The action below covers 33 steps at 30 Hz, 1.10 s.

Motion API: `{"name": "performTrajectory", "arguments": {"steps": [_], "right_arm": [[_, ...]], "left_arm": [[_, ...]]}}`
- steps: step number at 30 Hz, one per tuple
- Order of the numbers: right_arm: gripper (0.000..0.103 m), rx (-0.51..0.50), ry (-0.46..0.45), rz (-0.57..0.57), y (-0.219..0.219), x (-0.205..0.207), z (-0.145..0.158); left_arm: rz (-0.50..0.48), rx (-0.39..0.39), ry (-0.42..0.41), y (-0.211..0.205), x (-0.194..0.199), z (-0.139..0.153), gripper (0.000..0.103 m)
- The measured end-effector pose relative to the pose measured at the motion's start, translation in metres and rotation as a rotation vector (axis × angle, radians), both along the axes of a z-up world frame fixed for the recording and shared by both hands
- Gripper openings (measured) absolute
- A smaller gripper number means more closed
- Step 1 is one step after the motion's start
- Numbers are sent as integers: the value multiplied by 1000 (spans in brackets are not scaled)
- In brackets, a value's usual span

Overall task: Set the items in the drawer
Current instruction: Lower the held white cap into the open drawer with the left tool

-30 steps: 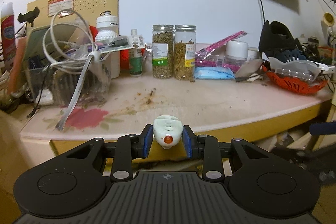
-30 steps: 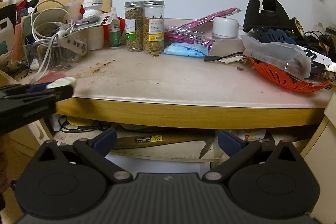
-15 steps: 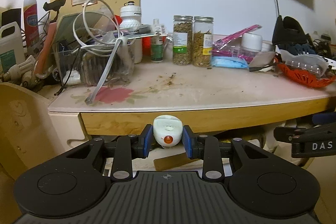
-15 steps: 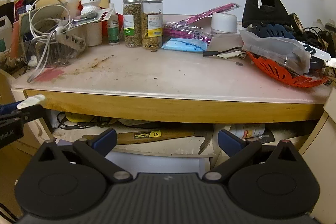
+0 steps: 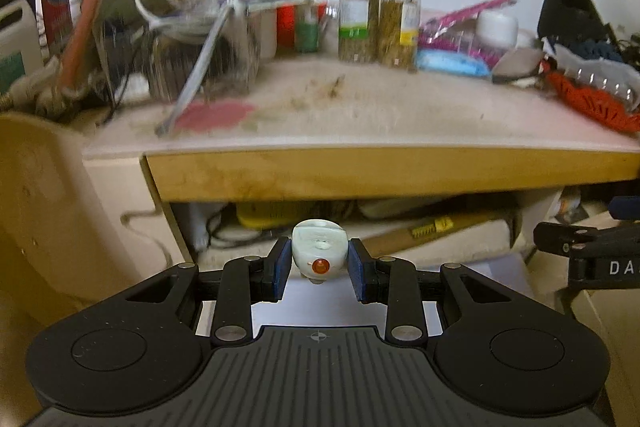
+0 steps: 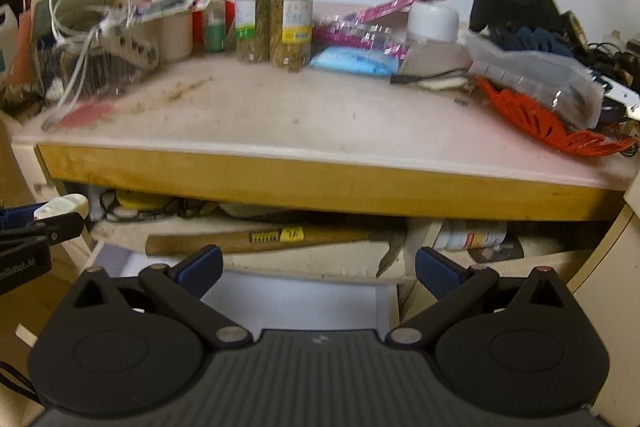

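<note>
My left gripper [image 5: 319, 269] is shut on a small white device with an orange button [image 5: 319, 254], held below the desk edge in front of the open drawer [image 5: 400, 251]. The device and left gripper also show at the left of the right wrist view [image 6: 60, 207]. My right gripper [image 6: 316, 267] is open and empty, just in front of the drawer [image 6: 320, 263]. The drawer holds a wooden-handled hammer [image 6: 272, 237] and white paper [image 6: 288, 301] at its front. The right gripper shows at the right of the left wrist view [image 5: 588, 247].
The desk top [image 6: 320, 123] carries two herb jars [image 6: 276, 15], a cable-filled clear box [image 5: 180, 39], a blue pack [image 6: 352, 61], a white jar [image 6: 432, 23] and an orange basket [image 6: 540, 123]. A yellow desk front edge [image 5: 360, 171] overhangs the drawer. A beige chair [image 5: 40, 207] stands at left.
Both grippers have dropped lower and moved closer to the drawer under the desk. The left one still grips the white device; the right stays open.
</note>
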State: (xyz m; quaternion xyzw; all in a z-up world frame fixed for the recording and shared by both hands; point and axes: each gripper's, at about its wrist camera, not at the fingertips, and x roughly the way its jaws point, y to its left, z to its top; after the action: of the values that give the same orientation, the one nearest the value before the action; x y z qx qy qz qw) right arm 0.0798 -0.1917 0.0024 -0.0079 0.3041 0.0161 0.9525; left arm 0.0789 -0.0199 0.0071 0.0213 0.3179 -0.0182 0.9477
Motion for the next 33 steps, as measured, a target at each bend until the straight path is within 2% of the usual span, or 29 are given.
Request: {"name": "performTrajectory", "arguments": {"steps": [13, 19, 33], "right_arm": [[103, -21, 322, 72, 11, 17, -51], [103, -30, 345, 66, 13, 19, -61], [103, -49, 381, 53, 18, 25, -83]], "left_arm": [[30, -58, 254, 9, 11, -47, 29], [23, -65, 318, 10, 11, -61, 29], [34, -49, 386, 8, 30, -92, 29]]}}
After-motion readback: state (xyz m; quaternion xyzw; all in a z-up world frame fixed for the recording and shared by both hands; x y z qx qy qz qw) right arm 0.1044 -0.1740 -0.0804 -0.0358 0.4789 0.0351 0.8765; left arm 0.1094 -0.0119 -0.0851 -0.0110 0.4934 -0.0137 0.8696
